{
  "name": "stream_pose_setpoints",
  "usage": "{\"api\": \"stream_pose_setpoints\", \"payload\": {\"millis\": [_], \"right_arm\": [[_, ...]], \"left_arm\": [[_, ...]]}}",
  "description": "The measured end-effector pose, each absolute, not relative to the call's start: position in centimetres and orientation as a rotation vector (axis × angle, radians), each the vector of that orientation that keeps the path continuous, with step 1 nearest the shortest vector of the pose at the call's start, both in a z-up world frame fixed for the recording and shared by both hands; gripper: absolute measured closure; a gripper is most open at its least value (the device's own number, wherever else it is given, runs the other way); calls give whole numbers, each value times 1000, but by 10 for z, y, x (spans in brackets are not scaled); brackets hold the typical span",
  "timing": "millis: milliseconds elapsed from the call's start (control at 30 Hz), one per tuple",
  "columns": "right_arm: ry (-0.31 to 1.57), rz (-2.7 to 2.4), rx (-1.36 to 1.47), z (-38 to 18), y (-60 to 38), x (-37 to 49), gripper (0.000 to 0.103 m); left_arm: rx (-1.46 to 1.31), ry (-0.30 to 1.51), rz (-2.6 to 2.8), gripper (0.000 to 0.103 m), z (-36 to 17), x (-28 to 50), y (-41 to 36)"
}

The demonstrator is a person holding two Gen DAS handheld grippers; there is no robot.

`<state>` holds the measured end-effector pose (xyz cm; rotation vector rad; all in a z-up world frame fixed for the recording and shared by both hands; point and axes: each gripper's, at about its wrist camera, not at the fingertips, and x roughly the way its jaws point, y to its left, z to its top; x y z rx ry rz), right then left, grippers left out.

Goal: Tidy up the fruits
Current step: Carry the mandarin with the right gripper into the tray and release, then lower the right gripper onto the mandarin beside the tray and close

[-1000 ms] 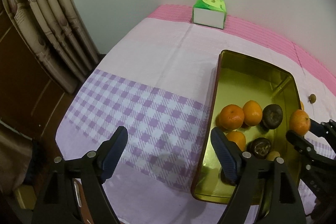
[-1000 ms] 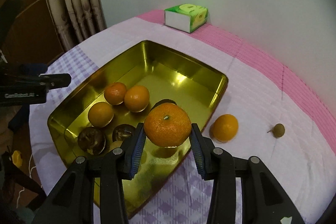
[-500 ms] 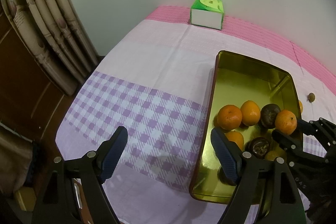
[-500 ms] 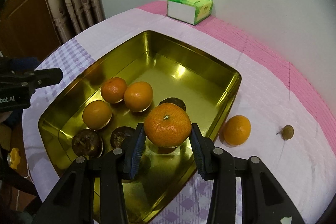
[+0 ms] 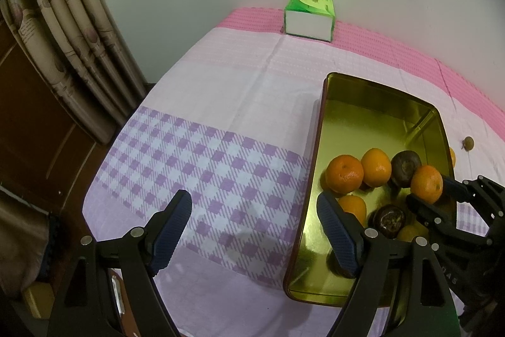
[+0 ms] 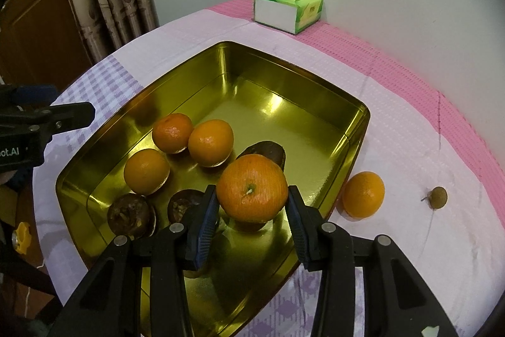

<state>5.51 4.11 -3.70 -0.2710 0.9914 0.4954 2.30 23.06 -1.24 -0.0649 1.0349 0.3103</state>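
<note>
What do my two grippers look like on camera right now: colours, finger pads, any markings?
Both are the same build: black plastic frames with angular struts and silver round screw heads. The left gripper and right gripper each carry two dark blue ribbed pads. White lettering ending "ot.AI" shows on the left gripper's body in the right wrist view. No cables or sleeves are visible.

Gold tin; orange tangerines; purple-checked cloth.
</note>
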Motion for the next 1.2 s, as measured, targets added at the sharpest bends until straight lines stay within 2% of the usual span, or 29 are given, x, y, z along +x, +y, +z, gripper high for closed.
{"api": "stream_pose_setpoints", "payload": {"millis": [333, 600, 867, 1200], "right_arm": [[954, 498, -217, -22, 33, 51, 63], [915, 429, -172, -7, -11, 52, 61], [962, 345, -148, -24, -60, 63, 61], [980, 371, -178, -45, -52, 75, 60]], "left_arm": [[-63, 1039, 309, 21, -15, 24, 229], [-63, 1041, 310, 21, -15, 25, 229], [-49, 1052, 310, 21, -19, 26, 230], [-37, 1062, 309, 21, -22, 28, 230]]}}
